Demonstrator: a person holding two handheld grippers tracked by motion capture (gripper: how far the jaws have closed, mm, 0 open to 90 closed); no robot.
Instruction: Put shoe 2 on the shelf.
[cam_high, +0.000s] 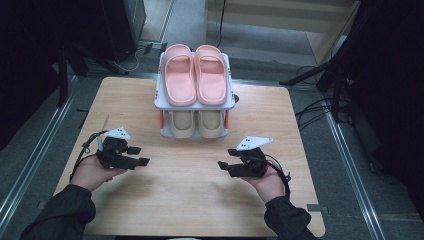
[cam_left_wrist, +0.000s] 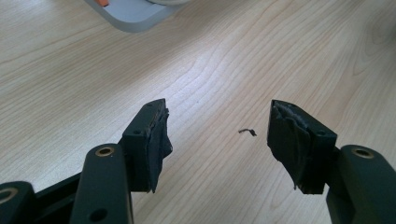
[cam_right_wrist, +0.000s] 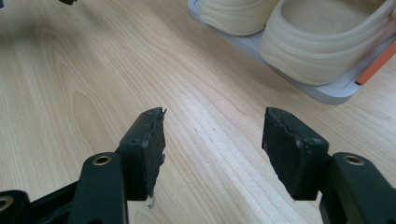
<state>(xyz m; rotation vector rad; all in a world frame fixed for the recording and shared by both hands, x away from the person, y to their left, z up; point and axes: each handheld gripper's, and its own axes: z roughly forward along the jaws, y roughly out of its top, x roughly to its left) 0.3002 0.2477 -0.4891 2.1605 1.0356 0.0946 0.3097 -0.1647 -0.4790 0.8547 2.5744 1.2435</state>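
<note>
High view: the beige slippers (cam_high: 196, 123) sit side by side on the lower shelf of the small rack (cam_high: 161, 95) at the far middle of the table (cam_high: 190, 200), with the pink slippers (cam_high: 195, 73) on the shelf above — nearest my grippers. My right gripper (cam_high: 226, 165) hovers near and right of the rack, jaws spread wide with nothing between them. My left gripper (cam_high: 139, 156) waits near and left, well apart — jaws also wide and empty over bare wood.
</note>
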